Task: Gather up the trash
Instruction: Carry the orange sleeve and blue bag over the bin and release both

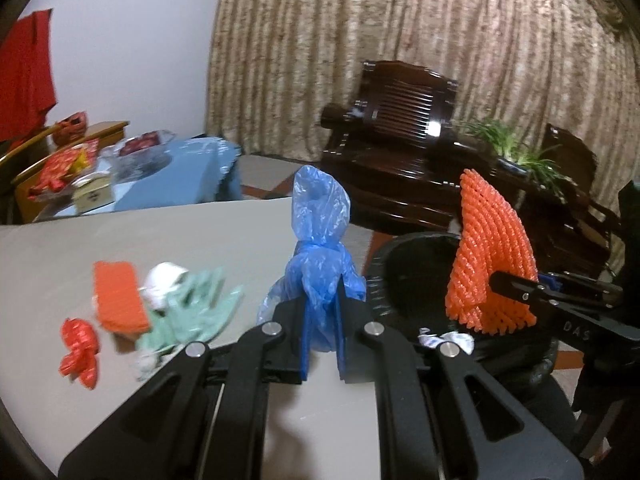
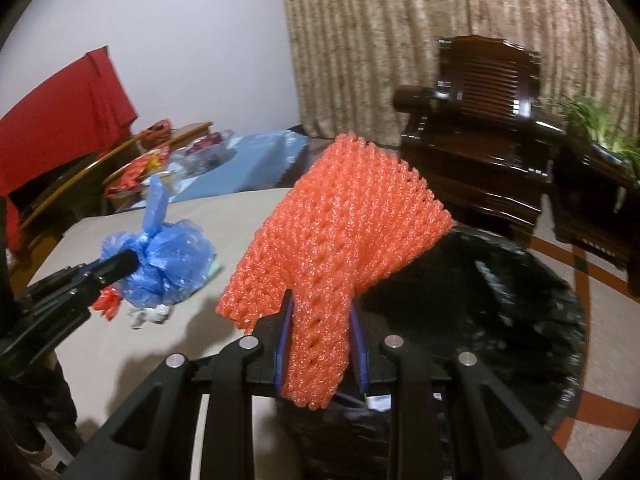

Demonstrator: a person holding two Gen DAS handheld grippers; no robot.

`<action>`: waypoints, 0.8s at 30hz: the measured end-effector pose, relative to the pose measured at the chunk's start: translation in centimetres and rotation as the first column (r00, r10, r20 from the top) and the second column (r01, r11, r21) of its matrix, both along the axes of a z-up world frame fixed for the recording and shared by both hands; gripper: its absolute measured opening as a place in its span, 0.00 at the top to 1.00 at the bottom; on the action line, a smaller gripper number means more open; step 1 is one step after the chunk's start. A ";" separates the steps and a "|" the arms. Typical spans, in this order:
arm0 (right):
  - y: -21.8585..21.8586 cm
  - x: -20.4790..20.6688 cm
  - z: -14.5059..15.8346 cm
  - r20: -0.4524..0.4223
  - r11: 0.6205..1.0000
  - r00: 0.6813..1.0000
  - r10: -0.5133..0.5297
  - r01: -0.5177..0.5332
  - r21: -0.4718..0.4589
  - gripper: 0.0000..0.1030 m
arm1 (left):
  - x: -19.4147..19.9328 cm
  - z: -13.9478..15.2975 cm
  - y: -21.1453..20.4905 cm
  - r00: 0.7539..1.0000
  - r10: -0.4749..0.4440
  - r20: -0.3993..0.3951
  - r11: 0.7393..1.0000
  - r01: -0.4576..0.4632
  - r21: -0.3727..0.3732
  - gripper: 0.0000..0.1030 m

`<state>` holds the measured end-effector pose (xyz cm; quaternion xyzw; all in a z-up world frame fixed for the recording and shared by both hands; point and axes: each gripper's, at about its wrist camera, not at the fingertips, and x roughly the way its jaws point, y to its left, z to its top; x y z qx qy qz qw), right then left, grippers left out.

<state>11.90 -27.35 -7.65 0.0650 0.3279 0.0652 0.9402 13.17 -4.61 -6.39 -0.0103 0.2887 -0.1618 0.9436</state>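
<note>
We find a knotted blue plastic bag [image 1: 320,264], thin and crinkled, clamped between the fingers of the left gripper [image 1: 321,344] above the beige table [image 1: 48,248]. The right gripper [image 2: 320,344] pinches an orange foam net sleeve [image 2: 340,216], lattice-textured and fanned out, over the black-lined bin [image 2: 500,300]. On the table we note another orange net [image 1: 118,296], a crumpled green bag [image 1: 192,312], white tissue [image 1: 164,280] and a red foil wrapper [image 1: 78,346].

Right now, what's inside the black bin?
The black-lined bin holds some white crumpled scraps near its front rim. The orange foam net, held in the right gripper, hides the rest.
</note>
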 end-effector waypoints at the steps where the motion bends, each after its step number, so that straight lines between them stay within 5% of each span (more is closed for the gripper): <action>1: -0.6 -0.1 0.0 0.000 1.000 1.000 -0.015 0.015 -0.005 0.75 | 0.1 0.0 -0.5 1.000 -0.011 0.000 1.000 0.011 -0.002 0.91; 17: -7.6 -0.6 -2.3 -0.054 0.982 0.981 -0.185 0.182 -0.046 0.75 | 2.9 -1.9 -11.3 0.972 -0.234 -0.038 0.972 0.233 -0.022 0.89; 20: -8.5 -0.8 -2.8 -0.070 0.977 0.975 -0.211 0.208 -0.055 0.54 | 3.4 -2.4 -12.1 0.965 -0.256 -0.064 0.967 0.254 -0.033 0.81; 24: -9.2 -1.3 -2.9 -0.066 0.969 0.968 -0.241 0.237 -0.069 0.37 | 3.2 -2.7 -11.6 0.968 -0.244 -0.058 0.970 0.242 -0.036 0.54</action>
